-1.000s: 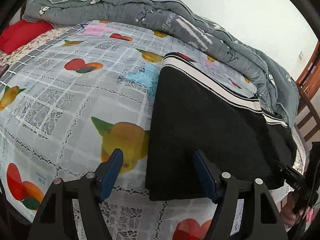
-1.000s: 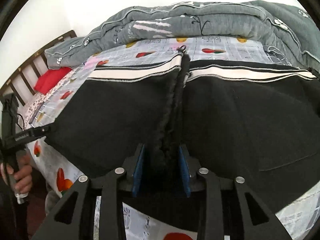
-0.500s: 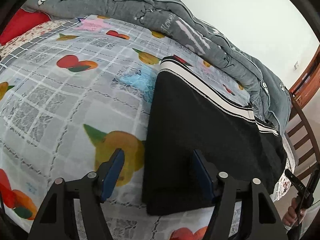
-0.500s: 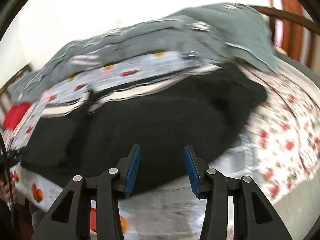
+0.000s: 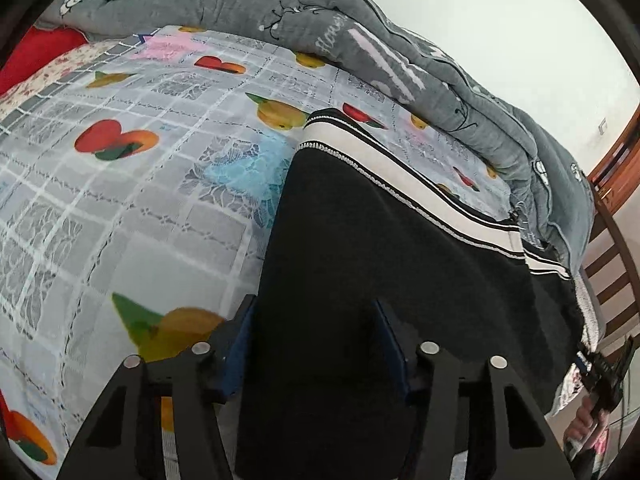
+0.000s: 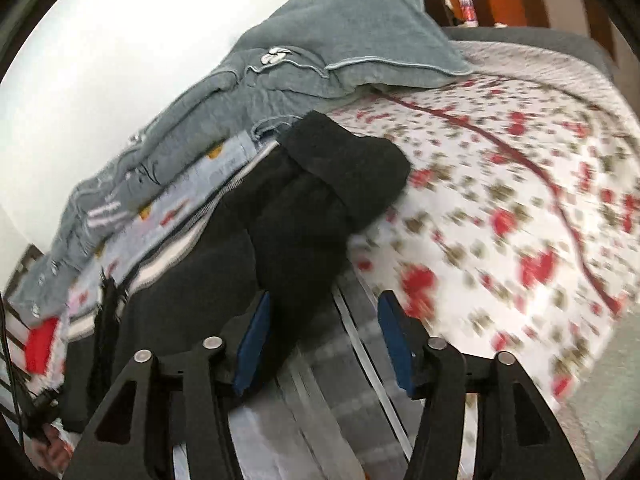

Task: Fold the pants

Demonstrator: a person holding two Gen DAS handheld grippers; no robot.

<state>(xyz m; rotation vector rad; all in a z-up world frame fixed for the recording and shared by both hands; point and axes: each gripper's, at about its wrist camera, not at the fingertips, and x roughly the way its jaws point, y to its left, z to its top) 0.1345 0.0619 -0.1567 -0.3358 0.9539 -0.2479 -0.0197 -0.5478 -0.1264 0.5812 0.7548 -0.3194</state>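
Observation:
Black pants (image 5: pixel 360 248) with a white side stripe (image 5: pixel 400 168) lie flat on the bed, folded lengthwise. My left gripper (image 5: pixel 312 340) is open and hovers over the near left corner of the pants, its blue pads straddling the fabric edge. In the right wrist view the pants (image 6: pixel 304 208) stretch away to the upper right and end in a fuzzy black cuff (image 6: pixel 352 160). My right gripper (image 6: pixel 324 336) is open and empty, over the near edge of the pants leg and the bed sheet.
A fruit-print cover (image 5: pixel 120 168) spreads to the left. A rolled grey quilt (image 5: pixel 360 40) runs along the far side, also in the right wrist view (image 6: pixel 280 72). A floral sheet (image 6: pixel 500 200) lies to the right. A wooden bed frame (image 5: pixel 616 184) stands at the right.
My right gripper let go of the bunched pants fabric, opened, and swung right toward the cuff end. My left gripper moved closer over the pants' left corner.

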